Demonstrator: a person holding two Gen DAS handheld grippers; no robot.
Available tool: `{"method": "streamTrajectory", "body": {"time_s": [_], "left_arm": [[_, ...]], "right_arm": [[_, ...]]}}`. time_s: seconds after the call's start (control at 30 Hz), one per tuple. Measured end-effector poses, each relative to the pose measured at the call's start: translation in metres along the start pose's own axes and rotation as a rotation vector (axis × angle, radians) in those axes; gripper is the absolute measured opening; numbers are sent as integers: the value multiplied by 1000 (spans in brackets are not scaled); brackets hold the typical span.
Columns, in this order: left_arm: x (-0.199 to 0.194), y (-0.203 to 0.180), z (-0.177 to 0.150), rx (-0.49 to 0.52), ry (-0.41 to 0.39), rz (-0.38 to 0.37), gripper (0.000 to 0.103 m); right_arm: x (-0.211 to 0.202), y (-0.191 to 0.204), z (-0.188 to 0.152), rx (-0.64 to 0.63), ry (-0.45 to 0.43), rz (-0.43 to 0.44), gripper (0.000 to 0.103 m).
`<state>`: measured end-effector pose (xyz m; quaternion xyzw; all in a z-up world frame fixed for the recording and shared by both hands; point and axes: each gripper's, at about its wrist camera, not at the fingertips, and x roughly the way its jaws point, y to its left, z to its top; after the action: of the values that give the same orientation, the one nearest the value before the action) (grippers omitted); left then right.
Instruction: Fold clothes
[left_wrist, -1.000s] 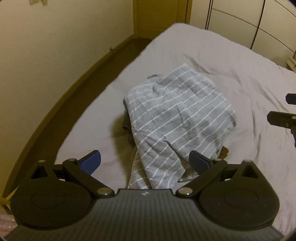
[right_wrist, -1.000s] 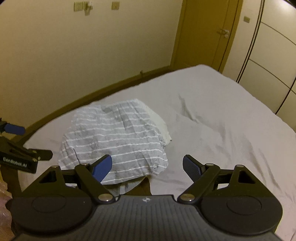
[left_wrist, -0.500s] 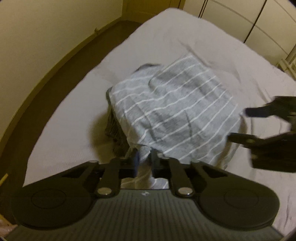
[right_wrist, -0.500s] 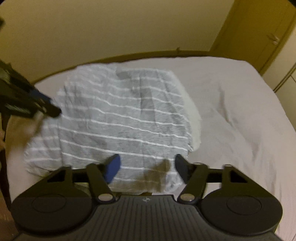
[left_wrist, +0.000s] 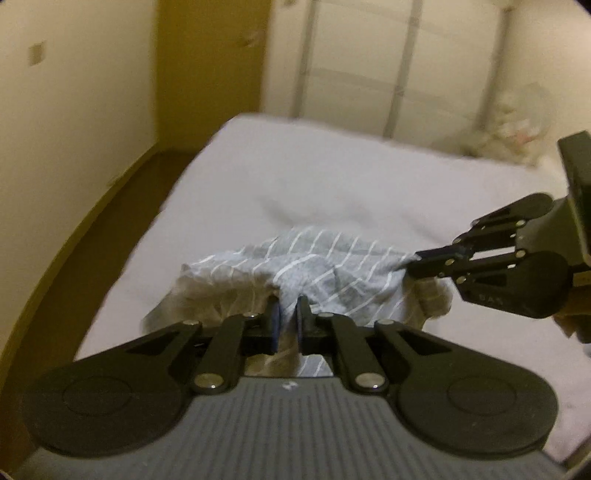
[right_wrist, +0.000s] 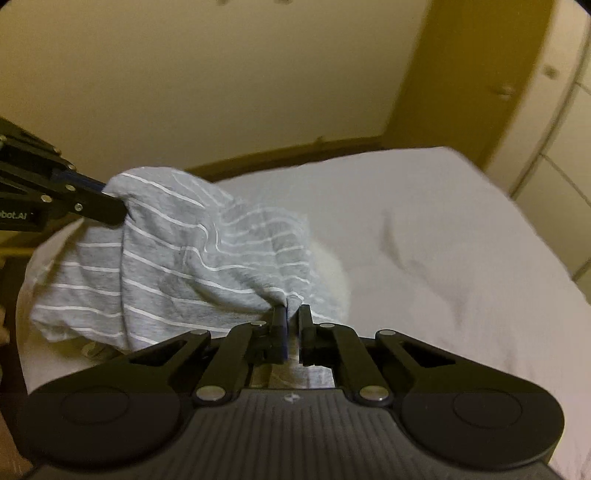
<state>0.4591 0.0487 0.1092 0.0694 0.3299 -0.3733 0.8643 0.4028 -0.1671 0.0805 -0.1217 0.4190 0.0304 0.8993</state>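
Observation:
A grey garment with thin white stripes (left_wrist: 332, 266) hangs between my two grippers above the bed. My left gripper (left_wrist: 287, 314) is shut on one edge of it. It shows again in the right wrist view (right_wrist: 107, 199) at the left, pinching the cloth's upper corner. My right gripper (right_wrist: 292, 321) is shut on another edge of the striped garment (right_wrist: 184, 258). It also shows in the left wrist view (left_wrist: 424, 258) at the right, clamped on the cloth. The cloth sags between the two holds, and its lower part drapes down toward the sheet.
The bed has a pale grey sheet (left_wrist: 332, 177) (right_wrist: 424, 229). A cream wall and brown skirting run along the bed's left side (left_wrist: 74, 236). A door (right_wrist: 480, 74) and white wardrobe panels (left_wrist: 369, 66) stand beyond the bed. Some clutter lies at the far right (left_wrist: 517, 122).
Both grippers came down onto the striped garment and shut on its edges. They then lifted it, so the cloth now hangs between them instead of lying in a heap.

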Motion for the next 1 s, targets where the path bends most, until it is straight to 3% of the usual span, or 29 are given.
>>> {"method": "streamTrajectory", "body": {"time_s": [0.1,0.3,0.6,0.8,0.93,1.0], "left_arm": [[-6,-35,7,61,-19,-100,6],[4,-116,4,161,10,-298,6],[52,-274,-41,308,177,-543,6],[98,-370,-73,352,318,-612,11],[112,-395,-85,365,378,-567,24],[116,-389,-89,352,407,-507,28]], "right_arm": [[-41,-22,-9,73,-44,-42,4],[-107,-58,-79,232,21,-233,4],[-187,-112,-216,420,165,-420,1],[-205,-163,-316,484,282,-467,0],[-205,-198,-380,526,376,-493,0],[-204,-211,-402,560,384,-471,5]]}}
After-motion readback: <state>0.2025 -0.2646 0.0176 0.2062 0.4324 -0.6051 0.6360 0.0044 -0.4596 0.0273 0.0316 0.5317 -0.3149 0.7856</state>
